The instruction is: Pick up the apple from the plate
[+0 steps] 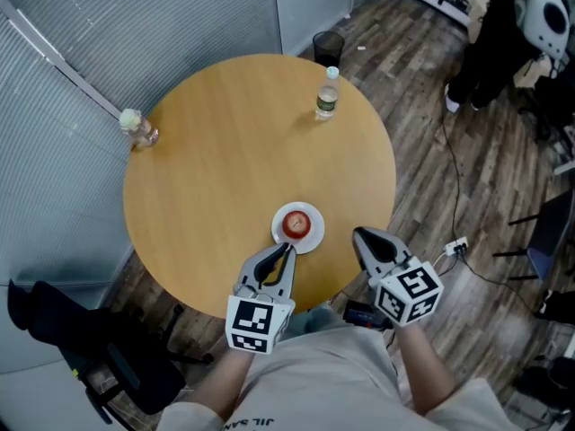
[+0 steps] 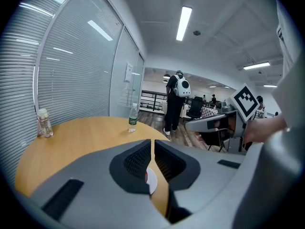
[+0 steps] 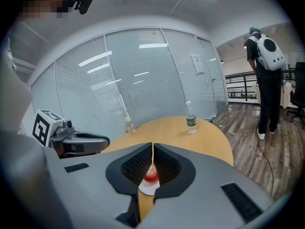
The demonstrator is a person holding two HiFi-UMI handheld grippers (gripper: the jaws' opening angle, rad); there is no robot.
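Observation:
A red apple (image 1: pixel 297 224) sits on a small white plate (image 1: pixel 311 239) near the front edge of the round wooden table (image 1: pixel 225 169). My left gripper (image 1: pixel 287 249) is just in front of the plate, its tips close to the plate's near rim, jaws together with nothing in them. My right gripper (image 1: pixel 358 233) hangs off the table's edge to the right of the plate, also shut and empty. In the right gripper view the apple (image 3: pixel 151 176) and the plate (image 3: pixel 144 190) show below the closed tips (image 3: pixel 152 149). The left gripper view shows only a slice of the plate (image 2: pixel 152 182) under its tips (image 2: pixel 153 144).
A water bottle (image 1: pixel 327 94) stands at the table's far right, a small clear bottle (image 1: pixel 137 129) at its left edge. A black bin (image 1: pixel 328 47) sits on the floor behind. A person (image 3: pixel 265 80) stands off to the right. A black chair (image 1: pixel 90 348) is at the lower left.

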